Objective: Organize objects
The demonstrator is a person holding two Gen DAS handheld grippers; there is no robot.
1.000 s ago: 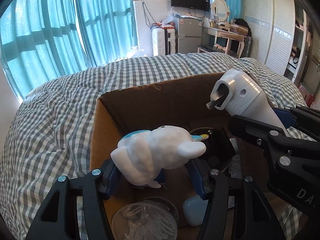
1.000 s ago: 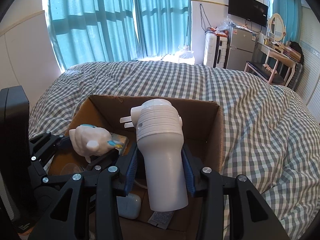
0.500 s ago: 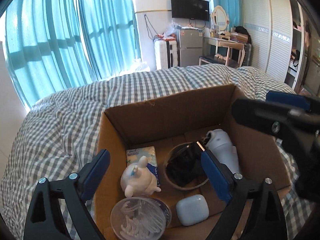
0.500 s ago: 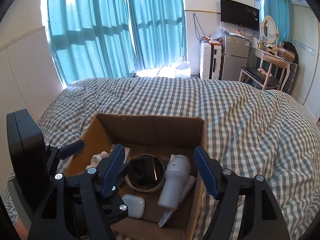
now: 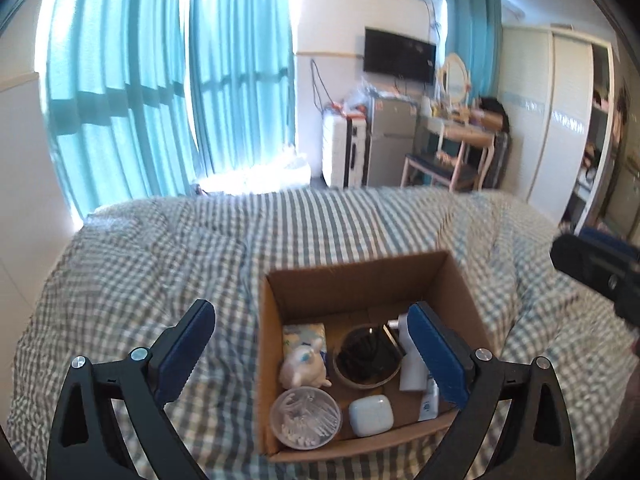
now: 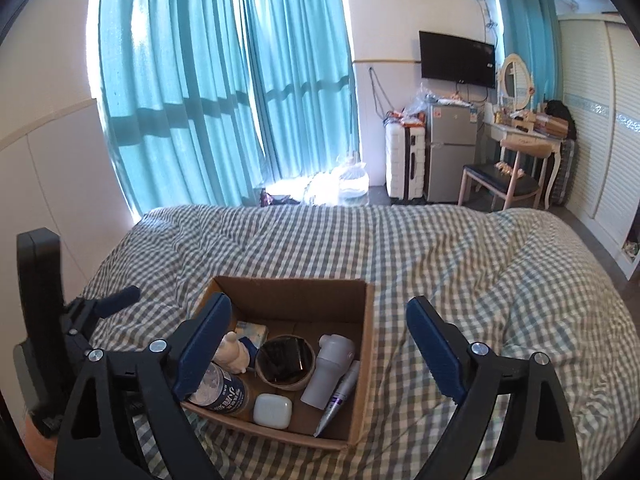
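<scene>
On a bed covered in a grey-and-white checked quilt (image 6: 460,264) sits an open brown cardboard box (image 6: 362,364), and we see it from above through both wrist cameras. Inside it, a white rabbit-shaped figurine (image 5: 303,368) stands near the left wall, touching a pale blue tissue packet (image 5: 303,334) behind it. In front of the figurine lies a round clear tub of cotton swabs (image 5: 305,417), and beside that a white rounded earbud case (image 5: 369,415). A round bowl with a dark inside (image 5: 369,356) sits in the middle. A white plug-in device with a ribbed head (image 6: 329,372) lies to the right of the bowl, with a slim white tube (image 6: 338,398) alongside it. Our left gripper (image 5: 314,354) hangs above the box with its blue-padded fingers (image 5: 186,346) spread wide, holding nothing. Our right gripper (image 6: 320,350) is likewise wide open and empty above the box.
</scene>
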